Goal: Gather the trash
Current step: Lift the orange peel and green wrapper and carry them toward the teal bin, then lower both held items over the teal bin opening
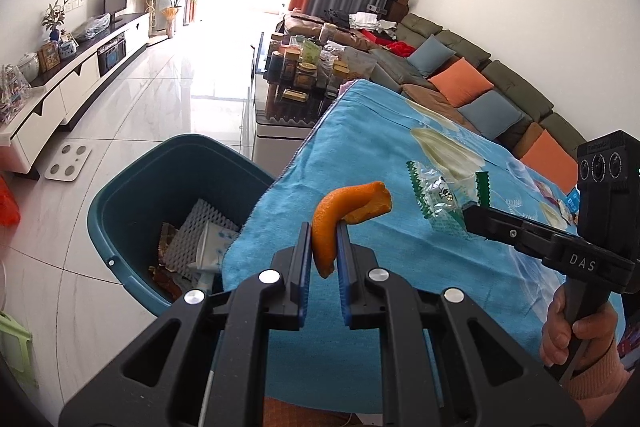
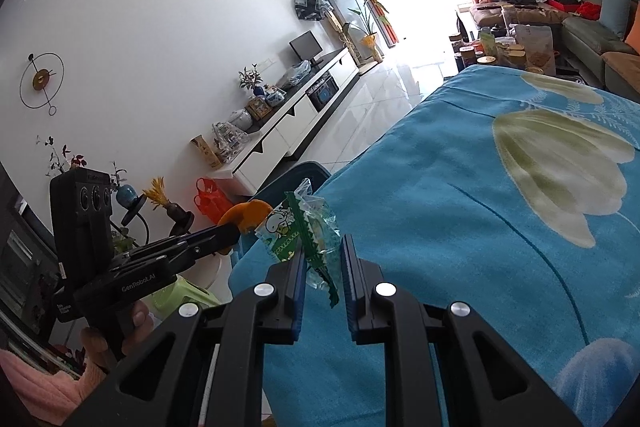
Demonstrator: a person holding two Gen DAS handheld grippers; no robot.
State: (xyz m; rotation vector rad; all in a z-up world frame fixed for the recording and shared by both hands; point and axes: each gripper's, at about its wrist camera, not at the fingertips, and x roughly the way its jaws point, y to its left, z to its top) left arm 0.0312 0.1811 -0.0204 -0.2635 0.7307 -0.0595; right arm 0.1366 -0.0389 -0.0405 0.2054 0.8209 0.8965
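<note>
left gripper [image 1: 324, 247]: jaws nearly closed, pinching a curved strip of orange citrus peel [image 1: 344, 215]. Peel stands up out of the pads and curls over toward 2 o'clock in the left wrist view. Clear of the cloth.
right gripper [image 2: 322, 259]: jaws partly closed around a crinkled clear plastic snack wrapper with green zigzag edges and a cartoon dog print [image 2: 302, 231]. Wrapper touches the left pad; gap shows on the right-pad side, so the hold looks light. Can't confirm it's firm.
bin: teal plastic trash bin [image 1: 132, 187] on the white tiled floor [image 1: 140, 107], at 9 o'clock of the left gripper in its own view, just beside the table edge. Already holds white ribbed foam packing [image 1: 192, 231] and other wrappers.
table: covered by a blue towel cloth with pale green tulip print [image 2: 460, 207]. Both grippers hover over its bin-side edge, near each other.
peel handling: light, semi-stiff, slightly waxy. Current mid-strip pinch looks fine; it should drop clean on release.
wrapper handling: near weightless, crushable, slick film. Likely to slip or cling to a pad. Better grip point is the crimped zigzag seam, squeezed fully.
stage, my read: both items picked, not yet binned. Left is closer to the bin.
risk: wrapper slipping out over the floor short of the bin.
</note>
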